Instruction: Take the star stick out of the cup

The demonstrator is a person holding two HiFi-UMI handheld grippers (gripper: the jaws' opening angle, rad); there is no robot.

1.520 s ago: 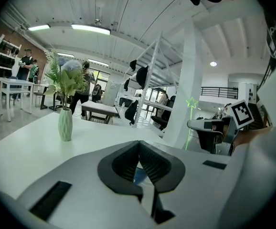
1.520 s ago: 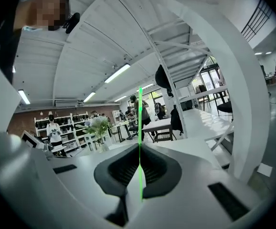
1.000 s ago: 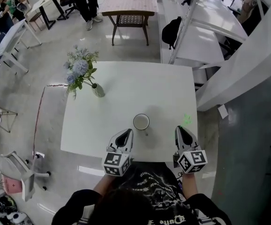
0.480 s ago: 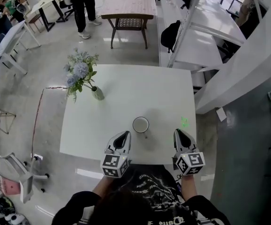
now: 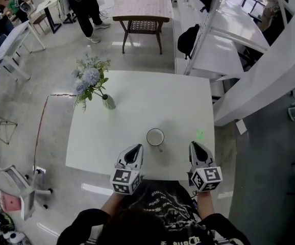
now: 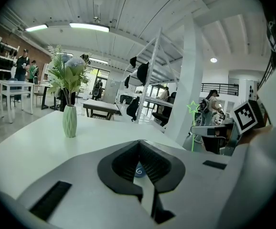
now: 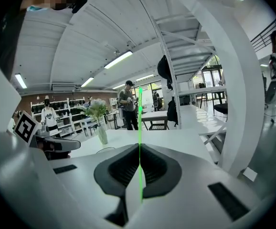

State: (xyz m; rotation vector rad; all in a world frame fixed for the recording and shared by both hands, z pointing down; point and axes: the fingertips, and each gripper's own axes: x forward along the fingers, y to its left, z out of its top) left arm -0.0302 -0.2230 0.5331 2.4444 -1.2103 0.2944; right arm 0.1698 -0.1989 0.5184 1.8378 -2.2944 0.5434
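Right tool (image 5: 195, 146) is closed tight on the star stick (image 5: 200, 133), held upright and clear of the cup (image 5: 155, 137) at its 9 o'clock. Left tool (image 5: 136, 148) is closed, empty. We judge the thin stick may pivot or slip if swung.
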